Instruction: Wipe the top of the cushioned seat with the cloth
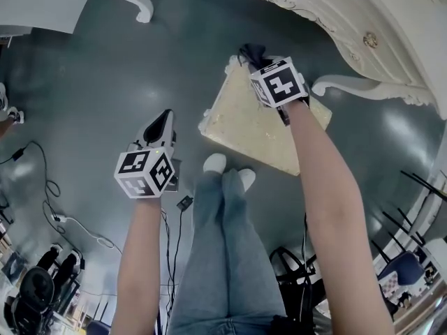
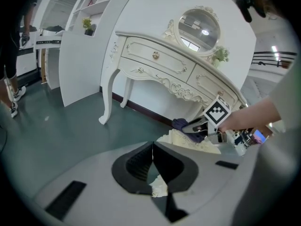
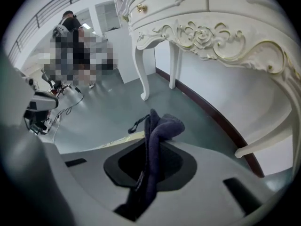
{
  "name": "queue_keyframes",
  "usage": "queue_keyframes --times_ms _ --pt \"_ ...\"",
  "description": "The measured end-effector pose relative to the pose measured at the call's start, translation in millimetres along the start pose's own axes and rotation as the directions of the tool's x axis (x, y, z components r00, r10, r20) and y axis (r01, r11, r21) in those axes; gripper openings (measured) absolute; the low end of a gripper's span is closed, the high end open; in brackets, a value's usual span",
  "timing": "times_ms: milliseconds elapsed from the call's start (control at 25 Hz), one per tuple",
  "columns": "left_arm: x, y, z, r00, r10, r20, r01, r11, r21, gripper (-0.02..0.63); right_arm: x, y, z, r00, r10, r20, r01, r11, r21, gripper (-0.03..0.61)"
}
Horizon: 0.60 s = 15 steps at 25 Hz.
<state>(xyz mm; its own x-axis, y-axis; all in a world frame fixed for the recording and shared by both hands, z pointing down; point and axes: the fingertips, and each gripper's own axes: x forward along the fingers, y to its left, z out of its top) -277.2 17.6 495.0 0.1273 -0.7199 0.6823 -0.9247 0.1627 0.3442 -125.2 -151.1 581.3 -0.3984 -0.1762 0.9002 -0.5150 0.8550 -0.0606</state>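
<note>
Cream square cushioned seat (image 1: pixel 260 128): pebbly fabric top.
Dark navy terry cloth (image 3: pixel 160 126): soft, bunched, clamped in my right tool (image 3: pixel 151 142).
Left tool (image 2: pixel 153 149): my jaws together, empty.

Right gripper (image 1: pixel 249 60), dark cloth (image 1: pixel 255 49) at its tip, over cushioned seat (image 1: pixel 251 128)

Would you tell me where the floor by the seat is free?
Bare floor lies left of the cushioned seat, toward the table leg. Cables crowd the near left; the dressing table hems the seat's far side, where the right gripper holds the cloth.
</note>
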Motion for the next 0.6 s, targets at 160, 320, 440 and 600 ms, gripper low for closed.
queue_keyframes --times_ms 160,320,440,600 --pt "0 3 -4 1.000 0.005 -0.001 -0.005 1.000 -0.012 0.005 3 14 5 0.999 0.029 -0.025 -0.032 0.992 -0.126 0.037" --pt "-2 4 -5 1.000 0.006 0.000 -0.006 1.000 -0.018 0.005 3 31 7 0.997 0.048 -0.055 -0.061 0.960 -0.272 0.037" --pt "-4 5 -6 1.000 0.005 0.002 -0.005 1.000 -0.018 0.005 3 38 5 0.996 0.049 -0.078 -0.073 0.936 -0.344 0.037" --pt "-7 7 -5 1.000 0.008 0.009 -0.008 1.000 -0.018 0.005 0 48 4 0.994 0.078 -0.079 -0.101 0.928 -0.358 0.037"
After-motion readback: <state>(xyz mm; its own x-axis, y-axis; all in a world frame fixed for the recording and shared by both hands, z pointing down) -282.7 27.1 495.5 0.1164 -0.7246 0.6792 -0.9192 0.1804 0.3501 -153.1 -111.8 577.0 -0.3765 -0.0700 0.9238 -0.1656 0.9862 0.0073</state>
